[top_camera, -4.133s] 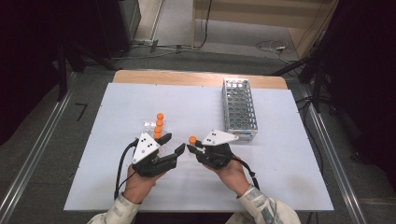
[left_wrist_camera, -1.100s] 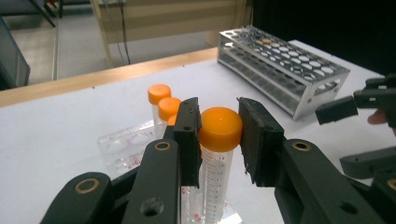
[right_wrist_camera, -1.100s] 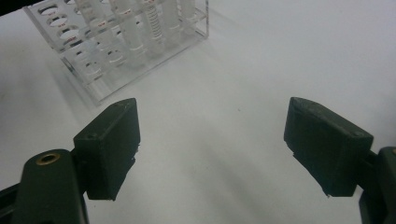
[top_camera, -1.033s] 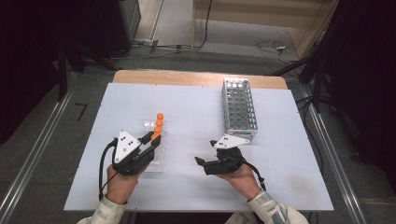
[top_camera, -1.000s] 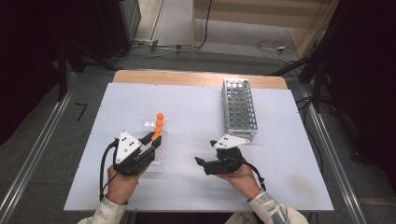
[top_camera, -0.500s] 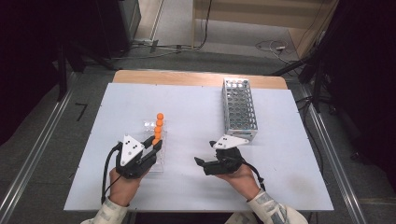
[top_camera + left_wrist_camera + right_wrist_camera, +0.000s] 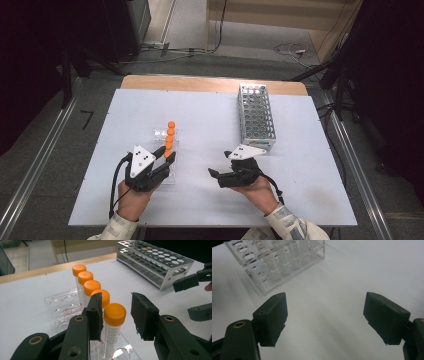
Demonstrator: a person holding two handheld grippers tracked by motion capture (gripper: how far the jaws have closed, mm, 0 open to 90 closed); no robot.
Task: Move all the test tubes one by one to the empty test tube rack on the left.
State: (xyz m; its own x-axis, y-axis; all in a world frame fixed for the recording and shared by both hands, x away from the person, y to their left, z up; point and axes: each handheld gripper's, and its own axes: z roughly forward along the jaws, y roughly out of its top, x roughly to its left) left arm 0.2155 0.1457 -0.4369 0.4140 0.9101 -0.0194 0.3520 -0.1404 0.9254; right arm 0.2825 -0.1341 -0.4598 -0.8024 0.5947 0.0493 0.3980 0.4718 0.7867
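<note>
Between the parted jaws of the left gripper (image 7: 116,315), the nearest orange-capped tube (image 7: 113,322) is framed: the left jaw is seen just beside or touching its cap, while a clear gap is left at the right jaw, so the tube is not clamped. Four more orange-capped tubes (image 7: 86,285) are lined up behind it in a clear plastic rack (image 7: 61,307), whose other holes stand empty. From the high view, this left gripper (image 7: 167,157) is held at the near end of the clear rack (image 7: 160,134) on the white worktop (image 7: 210,115). Well to its right, the right gripper (image 7: 216,175) is held released over bare worktop, its jaws spread wide in the right gripper view (image 7: 324,317). Beyond it a metal tube rack (image 7: 256,117) is stood near the far edge.
</note>
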